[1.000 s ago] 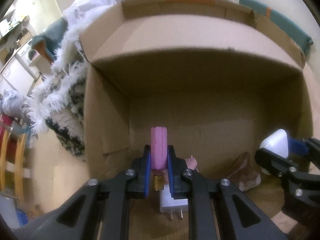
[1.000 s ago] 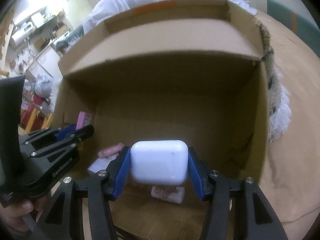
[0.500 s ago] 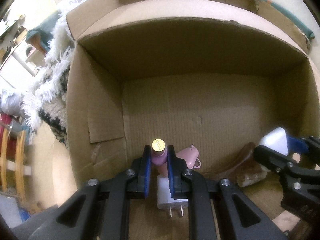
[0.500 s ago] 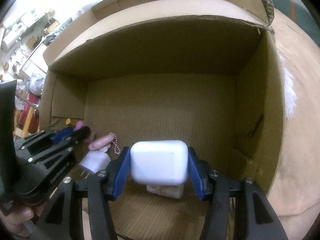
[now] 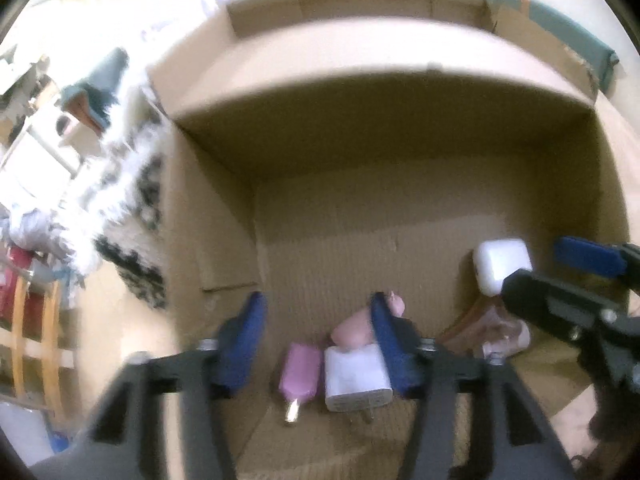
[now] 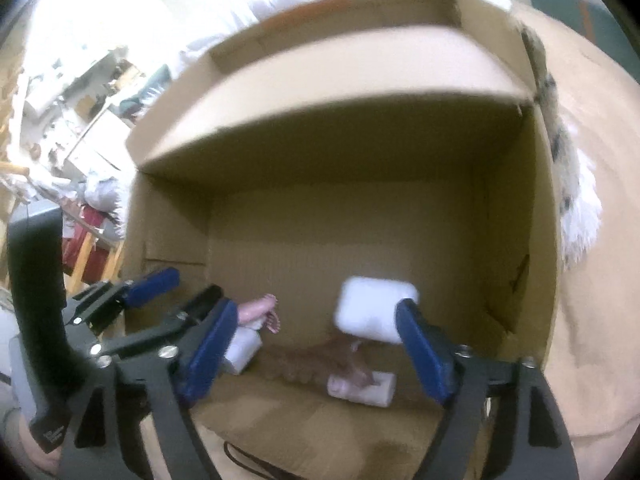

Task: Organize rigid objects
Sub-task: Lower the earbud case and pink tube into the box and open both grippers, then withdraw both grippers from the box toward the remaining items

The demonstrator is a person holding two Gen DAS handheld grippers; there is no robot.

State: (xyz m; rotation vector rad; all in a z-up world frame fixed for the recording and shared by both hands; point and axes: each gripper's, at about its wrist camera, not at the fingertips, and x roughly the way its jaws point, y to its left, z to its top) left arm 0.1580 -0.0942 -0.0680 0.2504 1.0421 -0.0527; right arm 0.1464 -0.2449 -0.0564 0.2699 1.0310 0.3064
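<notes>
Both grippers hung over an open cardboard box [image 5: 400, 208], pointing down into it.

At the far left, outside the box wall, a shaggy white-and-black rug [image 5: 132, 216] lay beside the cardboard, with blurred wooden furniture beyond it.

The left gripper [image 5: 316, 344] stood with its blue pads spread apart; its jaws had just been opening, and nothing was pressed between them. Below the gap, on the box floor, lay the pink bottle [image 5: 301, 374] with its gold cap [image 5: 292, 414] pointing toward the camera, free of both pads. Just to its right, touching or nearly so, sat the white charger plug [image 5: 356, 380], prongs toward the camera. A pink figurine [image 5: 354, 330] lay against the charger's far end, partly behind the gripper's right pad.

Further right, a brown object [image 5: 468, 324] rested on the floor; the blur made its nature unclear. A pale wrapped block [image 6: 362, 388] lay at its end, seen better in the right wrist view.

The right gripper [image 6: 316, 344] was also wide open, its jaws having just been opening. The white earbud case [image 6: 374, 308] was blurred and sat between the spread pads, its right end close to the right pad [image 6: 420, 344] and clear of the left one. Whether it had already reached the floor could not be told. In the left wrist view the case [image 5: 502, 266] showed above the brown object, near the box's right wall.
</notes>
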